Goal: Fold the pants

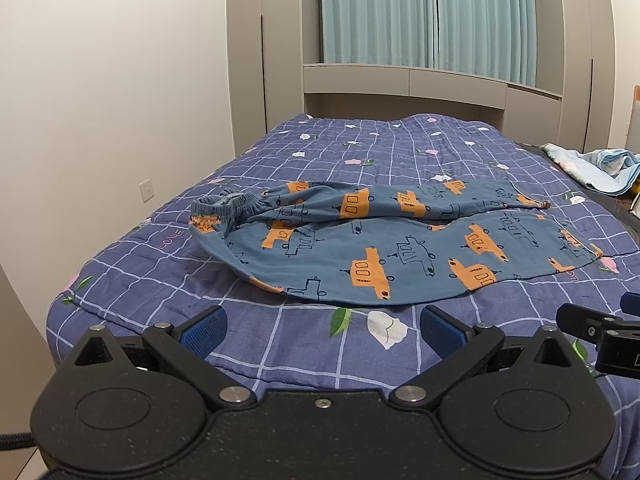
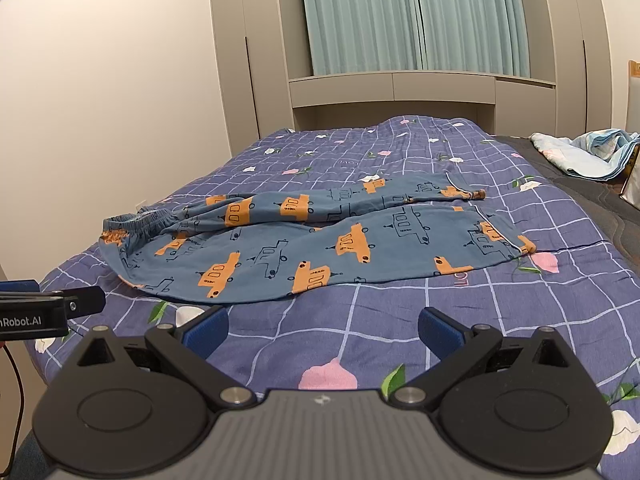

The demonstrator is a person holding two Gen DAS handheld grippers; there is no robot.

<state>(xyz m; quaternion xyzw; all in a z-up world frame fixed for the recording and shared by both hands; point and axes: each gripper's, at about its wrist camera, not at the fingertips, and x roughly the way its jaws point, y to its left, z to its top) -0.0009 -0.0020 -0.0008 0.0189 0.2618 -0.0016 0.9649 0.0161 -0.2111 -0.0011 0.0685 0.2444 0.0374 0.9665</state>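
While both tools hang short of the garment, noted as follows. Pants [image 1: 380, 248] found lying flat on the bed [image 1: 280, 352], on a purple checked quilt [image 2: 360, 340] with flower print. Blue fabric, orange and outlined car pattern. Long axis running across both views, left to right: elastic waistband [image 1: 228, 204] at the left end, leg hems at the right. Far leg bunched and twisted, lying partly over the near leg, which is spread wide.

Surroundings: crumpled light-blue cloth [image 1: 596, 168] at the far right edge of the bed, well apart from the pants. Teal curtains [image 2: 404, 16] and grey built-in cabinets [image 1: 264, 48] behind the headboard end. Wall socket [image 1: 146, 191] on the left wall (seen clearly in the left wrist view only). Nothing lying between either tool and the near edge of the pants.

Left tool [image 1: 322, 330] with blue pads [image 1: 206, 332] set wide apart, holding nothing, above bare quilt just short of the pants. Right tool [image 2: 323, 330] likewise spread wide and empty.

Left wrist view: part of the right tool at its right edge. Right wrist view: the left tool at its left edge, bearing partial lettering "Robot.AI", plus a thin cable [image 2: 16, 392] below it. White piping along the hem visible in the right wrist view only.
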